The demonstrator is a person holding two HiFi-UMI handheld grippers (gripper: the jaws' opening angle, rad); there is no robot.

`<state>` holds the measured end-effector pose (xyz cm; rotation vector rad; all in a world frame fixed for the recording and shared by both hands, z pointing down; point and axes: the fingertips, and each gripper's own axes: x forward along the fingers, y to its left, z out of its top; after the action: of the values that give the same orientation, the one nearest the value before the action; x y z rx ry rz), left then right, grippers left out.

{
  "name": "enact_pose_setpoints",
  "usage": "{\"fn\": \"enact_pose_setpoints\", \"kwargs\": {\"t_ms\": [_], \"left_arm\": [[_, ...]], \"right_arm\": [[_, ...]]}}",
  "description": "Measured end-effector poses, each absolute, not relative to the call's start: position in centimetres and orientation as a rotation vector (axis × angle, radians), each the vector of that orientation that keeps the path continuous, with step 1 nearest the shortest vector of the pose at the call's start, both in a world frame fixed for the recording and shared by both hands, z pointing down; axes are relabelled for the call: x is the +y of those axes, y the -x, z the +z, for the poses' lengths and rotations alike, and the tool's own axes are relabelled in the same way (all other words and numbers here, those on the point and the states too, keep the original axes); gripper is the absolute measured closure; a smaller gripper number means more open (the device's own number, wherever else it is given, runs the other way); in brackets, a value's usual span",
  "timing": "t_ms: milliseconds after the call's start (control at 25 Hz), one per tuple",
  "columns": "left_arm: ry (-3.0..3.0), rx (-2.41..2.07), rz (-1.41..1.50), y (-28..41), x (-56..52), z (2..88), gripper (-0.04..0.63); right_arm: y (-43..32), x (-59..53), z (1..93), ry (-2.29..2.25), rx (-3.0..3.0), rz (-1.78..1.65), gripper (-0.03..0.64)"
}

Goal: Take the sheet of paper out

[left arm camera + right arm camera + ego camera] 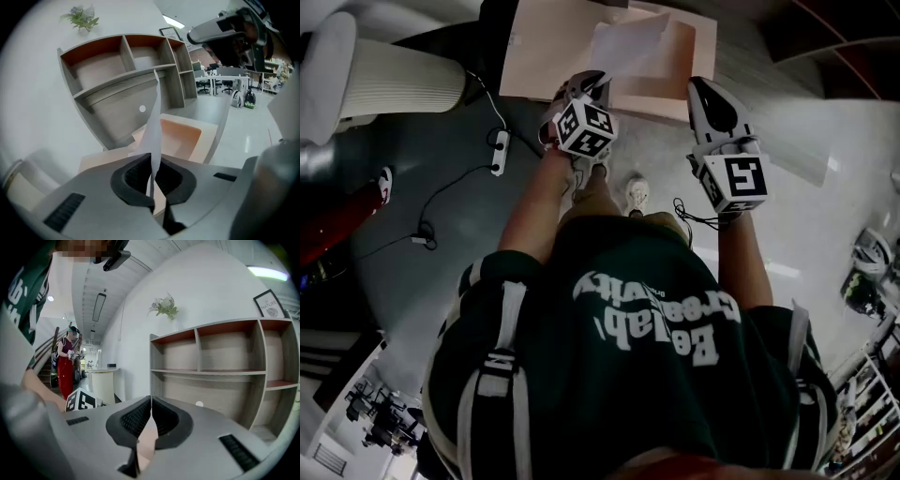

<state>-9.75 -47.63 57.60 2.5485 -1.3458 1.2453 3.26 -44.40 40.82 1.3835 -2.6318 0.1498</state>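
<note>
The sheet of paper [153, 119] is being pinched by the left tool [151, 158], the envelope [146, 442] by the right tool [151, 400] as anchor.

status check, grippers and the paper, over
Left gripper shut on white sheet of paper, held edge-up. Right gripper shut on peach paper folder edge. Sheet overlaps folder, not clearly free. Nothing in the way.

Open-plan office vibe: desks and office chairs [218, 83] out back, cubby shelf [220, 372], potted plant [164, 307], glossy floor [243, 138].
</note>
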Motion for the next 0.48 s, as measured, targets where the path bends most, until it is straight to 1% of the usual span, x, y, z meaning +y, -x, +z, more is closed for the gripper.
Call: {"fn": "enact_pose_setpoints", "kwargs": {"t_ms": [480], "left_arm": [[-2.488, -1.533, 1.043, 10.9, -45.6, 49.9, 0.577]], "right_arm": [[-3.1, -42.7, 37.5, -1.396, -2.704, 0.108, 0.581]]}}
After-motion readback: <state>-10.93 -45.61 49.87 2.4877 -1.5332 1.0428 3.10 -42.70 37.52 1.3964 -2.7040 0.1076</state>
